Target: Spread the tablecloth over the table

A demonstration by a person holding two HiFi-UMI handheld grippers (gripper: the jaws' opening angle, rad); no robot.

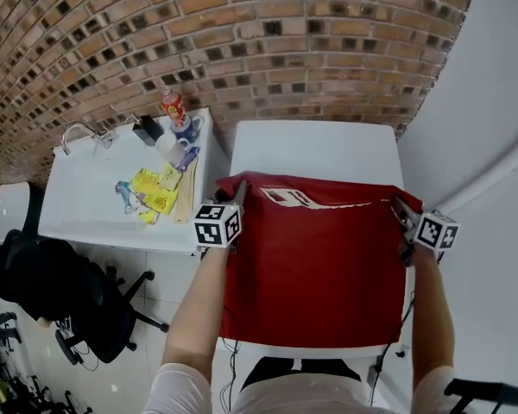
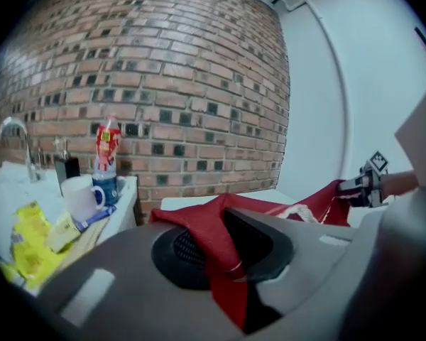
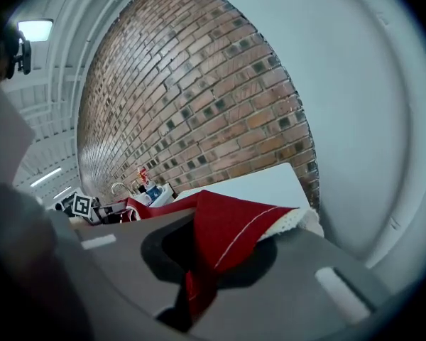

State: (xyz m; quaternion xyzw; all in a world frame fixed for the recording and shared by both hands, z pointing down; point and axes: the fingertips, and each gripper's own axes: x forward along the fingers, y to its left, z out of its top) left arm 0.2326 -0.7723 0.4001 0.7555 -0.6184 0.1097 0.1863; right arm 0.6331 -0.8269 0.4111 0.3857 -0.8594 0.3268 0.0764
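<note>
A red tablecloth (image 1: 319, 266) with a white printed edge hangs stretched between both grippers over the near half of the white table (image 1: 315, 149). My left gripper (image 1: 239, 198) is shut on the cloth's left corner (image 2: 224, 261); the red fabric is pinched between its jaws. At the other side, my right gripper (image 1: 399, 207) is shut on the right corner (image 3: 213, 251), where white lace trim (image 3: 291, 222) sticks out. The table's far half is bare. The right gripper (image 2: 355, 185) also appears in the left gripper view, and the left gripper (image 3: 103, 210) in the right gripper view.
A brick wall (image 1: 242, 50) stands behind the table. Left of it a white counter (image 1: 86, 188) carries a tap (image 1: 76, 132), a mug (image 1: 168, 145), a bottle (image 1: 173, 106) and yellow packets (image 1: 154, 192). A black office chair (image 1: 78, 304) is at lower left. A white wall (image 1: 492, 102) runs along the right.
</note>
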